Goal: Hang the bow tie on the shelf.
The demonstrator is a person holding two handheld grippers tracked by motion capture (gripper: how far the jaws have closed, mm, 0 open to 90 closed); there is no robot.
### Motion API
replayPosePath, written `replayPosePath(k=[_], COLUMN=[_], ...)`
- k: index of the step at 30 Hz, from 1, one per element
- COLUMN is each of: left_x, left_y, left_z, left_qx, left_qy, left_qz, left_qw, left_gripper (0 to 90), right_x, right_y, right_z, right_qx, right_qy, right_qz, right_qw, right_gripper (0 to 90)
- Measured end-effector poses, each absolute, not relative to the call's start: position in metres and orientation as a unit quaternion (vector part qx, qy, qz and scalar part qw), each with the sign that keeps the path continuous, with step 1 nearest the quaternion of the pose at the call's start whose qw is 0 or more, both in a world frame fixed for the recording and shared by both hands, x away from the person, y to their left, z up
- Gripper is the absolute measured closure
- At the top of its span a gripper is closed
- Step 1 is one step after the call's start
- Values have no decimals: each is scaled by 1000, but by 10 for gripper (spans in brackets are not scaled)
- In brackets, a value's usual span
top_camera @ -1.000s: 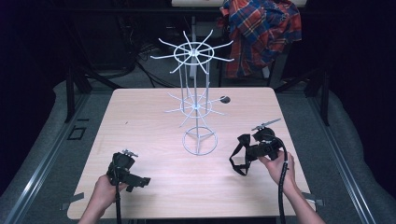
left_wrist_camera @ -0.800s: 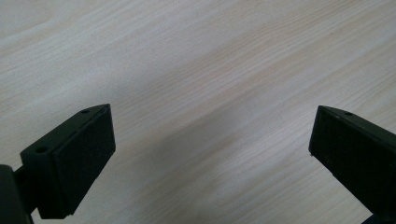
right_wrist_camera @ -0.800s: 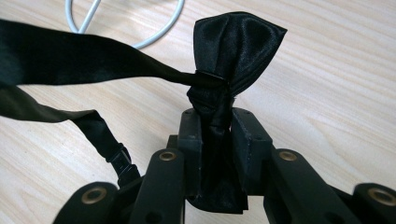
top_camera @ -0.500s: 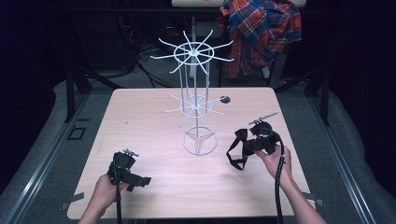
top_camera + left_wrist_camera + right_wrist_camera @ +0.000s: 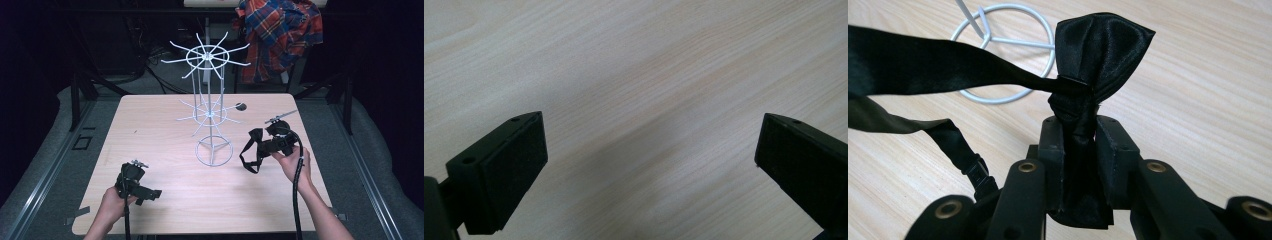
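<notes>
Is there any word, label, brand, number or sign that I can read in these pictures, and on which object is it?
None: no readable text stands on the bow tie, the wire rack, the table, the plaid shirt, the left gripper or the right gripper.

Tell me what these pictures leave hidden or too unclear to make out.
- Bow tie: its lower wing is hidden between the right gripper's closed jaws in the right gripper view.
- Small dark object by the wire rack: too small to identify in the high view.
- Left gripper: jaw opening unclear in the high view.
</notes>
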State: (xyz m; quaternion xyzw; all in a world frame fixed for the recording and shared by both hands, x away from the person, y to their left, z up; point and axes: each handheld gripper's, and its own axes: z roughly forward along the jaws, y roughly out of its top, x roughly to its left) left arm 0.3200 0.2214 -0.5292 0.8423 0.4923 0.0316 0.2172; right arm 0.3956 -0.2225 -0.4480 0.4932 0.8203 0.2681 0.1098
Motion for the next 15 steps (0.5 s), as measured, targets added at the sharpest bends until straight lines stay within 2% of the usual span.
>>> replayPosePath(k=[15], left_x=[319], left_y=[223], left_z=[-529], left_qx=[842], left_qy=[492], left_qz=[29], left_qw=[218], left_gripper=[5], right_x=[406], right_y=[-214], right_z=[-432], right_qx=[488], right_qy=[818], right_qz=[283], right_qw=[112], right_gripper=[743])
